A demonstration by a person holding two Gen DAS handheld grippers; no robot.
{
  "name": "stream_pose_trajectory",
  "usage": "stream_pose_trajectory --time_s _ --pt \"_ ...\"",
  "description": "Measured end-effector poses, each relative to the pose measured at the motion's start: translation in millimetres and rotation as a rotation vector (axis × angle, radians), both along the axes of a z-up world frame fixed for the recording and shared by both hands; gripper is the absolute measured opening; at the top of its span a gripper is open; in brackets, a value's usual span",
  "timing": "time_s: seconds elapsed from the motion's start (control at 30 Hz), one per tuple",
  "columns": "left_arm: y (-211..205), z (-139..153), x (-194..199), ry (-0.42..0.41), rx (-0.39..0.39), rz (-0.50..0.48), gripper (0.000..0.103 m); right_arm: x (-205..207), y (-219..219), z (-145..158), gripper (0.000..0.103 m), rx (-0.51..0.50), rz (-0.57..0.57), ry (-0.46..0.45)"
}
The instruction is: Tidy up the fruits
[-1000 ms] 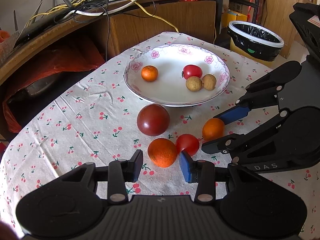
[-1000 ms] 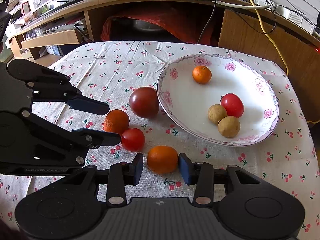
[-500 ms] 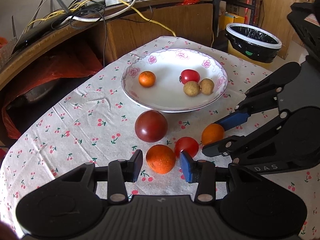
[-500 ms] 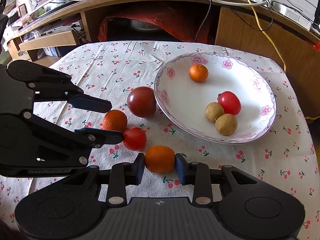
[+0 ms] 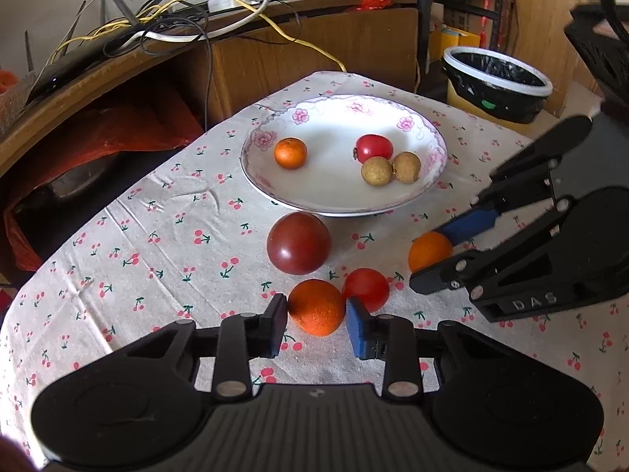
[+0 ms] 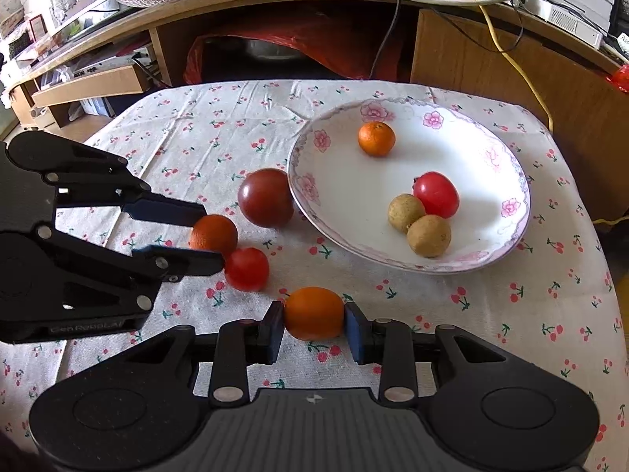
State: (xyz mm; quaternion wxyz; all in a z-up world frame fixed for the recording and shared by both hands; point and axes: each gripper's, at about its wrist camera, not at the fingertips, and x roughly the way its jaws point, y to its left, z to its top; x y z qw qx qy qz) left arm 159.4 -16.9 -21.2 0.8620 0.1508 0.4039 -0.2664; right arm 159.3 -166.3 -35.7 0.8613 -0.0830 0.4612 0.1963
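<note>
1. The right gripper [image 6: 314, 328] is clenched on an orange [image 6: 314, 312] — both pads press its sides, and it sits on the cherry-print tablecloth [image 6: 511, 334] at the near side of the table, in front of the plate. In the left wrist view the same gripper [image 5: 430, 261] reaches in from the right with that orange [image 5: 429, 251] between its tips.
2. The left gripper [image 5: 316, 326] brackets a second orange [image 5: 316, 312]; its left pad touches the fruit, while the blue right pad sits at its edge, so I cannot tell whether the grasp has closed. From the right wrist view the left gripper [image 6: 212, 234] holds this orange [image 6: 213, 235] between its fingers.
3. A small red tomato [image 5: 366, 289] lies just beside the second orange, touching the left gripper's blue pad; in the right wrist view this tomato [image 6: 247, 268] is blurred.
4. A large dark red tomato [image 5: 298, 242] rests on the cloth against the near rim of the floral plate [image 5: 334, 206].
5. The plate stands toward the far edge of the table and holds a small tangerine [image 5: 290, 152], a red tomato [image 5: 373, 147] and two tan longans [image 5: 376, 171] [image 5: 407, 166] — the longans touch each other and lie just beside the tomato.
6. Beyond the far right corner of the table stands a lined waste bin [image 5: 497, 84]; a wooden desk [image 5: 275, 51] with tangled cables [image 5: 165, 19] runs behind.
</note>
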Motion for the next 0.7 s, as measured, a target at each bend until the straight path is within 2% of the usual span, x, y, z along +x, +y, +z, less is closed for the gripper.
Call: stream_pose_trajectory --time_s 0.17,0.7 --pt "0.4 -1.2 3.5 -0.013 -0.020 0.013 0.043 0.0 1.7 -1.0 0.028 -0.004 0.003 -0.002" --pt "14.0 2.6 -14.5 0.045 -0.009 -0.002 0.039 -7.2 1.3 5.0 0.028 0.003 0.019 0.016"
